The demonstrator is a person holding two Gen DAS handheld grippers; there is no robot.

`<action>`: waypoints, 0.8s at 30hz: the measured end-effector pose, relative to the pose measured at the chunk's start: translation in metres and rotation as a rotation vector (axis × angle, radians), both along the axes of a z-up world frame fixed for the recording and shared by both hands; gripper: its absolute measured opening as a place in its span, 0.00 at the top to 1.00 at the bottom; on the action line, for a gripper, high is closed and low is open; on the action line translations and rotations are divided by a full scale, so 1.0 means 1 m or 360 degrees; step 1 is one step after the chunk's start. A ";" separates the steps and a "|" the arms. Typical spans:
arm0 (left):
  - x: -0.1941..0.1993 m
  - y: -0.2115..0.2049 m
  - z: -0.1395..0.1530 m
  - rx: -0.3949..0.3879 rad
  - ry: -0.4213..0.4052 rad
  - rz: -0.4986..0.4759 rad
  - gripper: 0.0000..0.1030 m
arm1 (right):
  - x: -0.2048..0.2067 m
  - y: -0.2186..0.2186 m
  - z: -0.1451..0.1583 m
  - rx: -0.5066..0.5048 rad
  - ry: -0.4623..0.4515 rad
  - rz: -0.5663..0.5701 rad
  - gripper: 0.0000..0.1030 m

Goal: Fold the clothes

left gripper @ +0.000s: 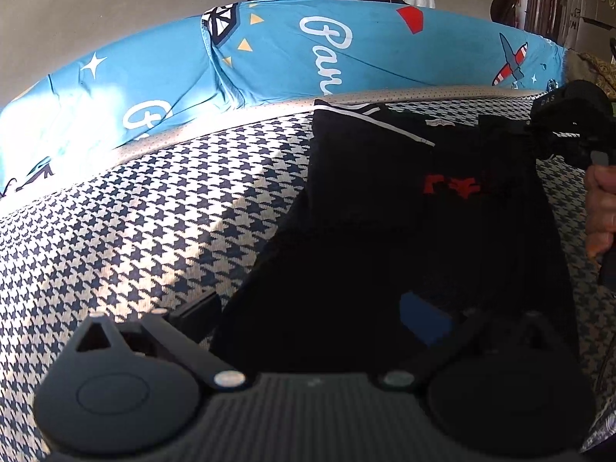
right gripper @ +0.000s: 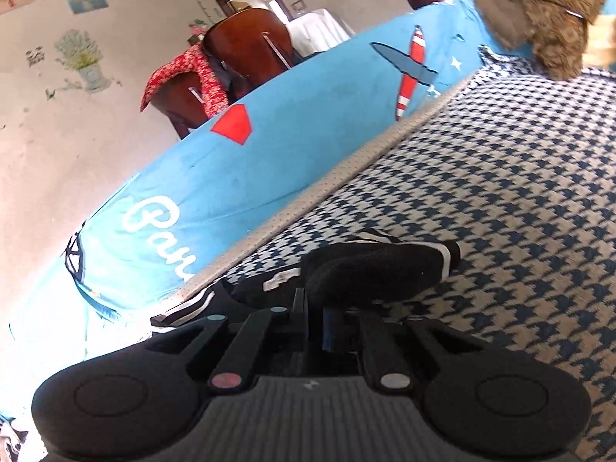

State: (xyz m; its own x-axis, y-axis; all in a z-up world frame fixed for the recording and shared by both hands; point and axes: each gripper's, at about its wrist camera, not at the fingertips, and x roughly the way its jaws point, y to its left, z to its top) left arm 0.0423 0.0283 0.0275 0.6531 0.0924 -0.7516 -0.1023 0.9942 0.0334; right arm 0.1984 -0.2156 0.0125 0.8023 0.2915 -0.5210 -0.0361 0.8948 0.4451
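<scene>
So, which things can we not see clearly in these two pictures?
- Left wrist view: the left tongs blend into the black shirt; the grip is unclear.
- Left wrist view: the hand is cut off by the edge.
- Right wrist view: the shirt body is hidden below the right tongs.

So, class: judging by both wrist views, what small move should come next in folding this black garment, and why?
Probably carry the right gripper across to lay its pinched sleeve edge over the black garment. Its fingers look closed on bunched fabric lifted off the houndstooth cover, while the left gripper sits wide open at the near hem.
</scene>
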 end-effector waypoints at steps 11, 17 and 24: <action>-0.004 0.032 0.000 -0.0088 0.0001 0.0115 0.00 | 0.004 0.091 0.003 -0.0499 -0.0155 0.0200 0.91; -0.002 0.048 0.000 -0.0125 -0.0012 0.0196 0.00 | 0.003 0.148 -0.008 -0.0698 -0.0254 0.0364 0.91; 0.000 0.067 -0.003 -0.0184 -0.0006 0.0279 0.00 | 0.000 0.194 -0.025 -0.0690 -0.0308 0.0620 0.91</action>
State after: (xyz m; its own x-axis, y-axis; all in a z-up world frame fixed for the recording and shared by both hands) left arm 0.0419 0.0950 0.0250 0.6376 0.1182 -0.7613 -0.2742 0.9583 -0.0809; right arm 0.1982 -0.0217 -0.0123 0.7712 0.3766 -0.5132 -0.4410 0.8975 -0.0041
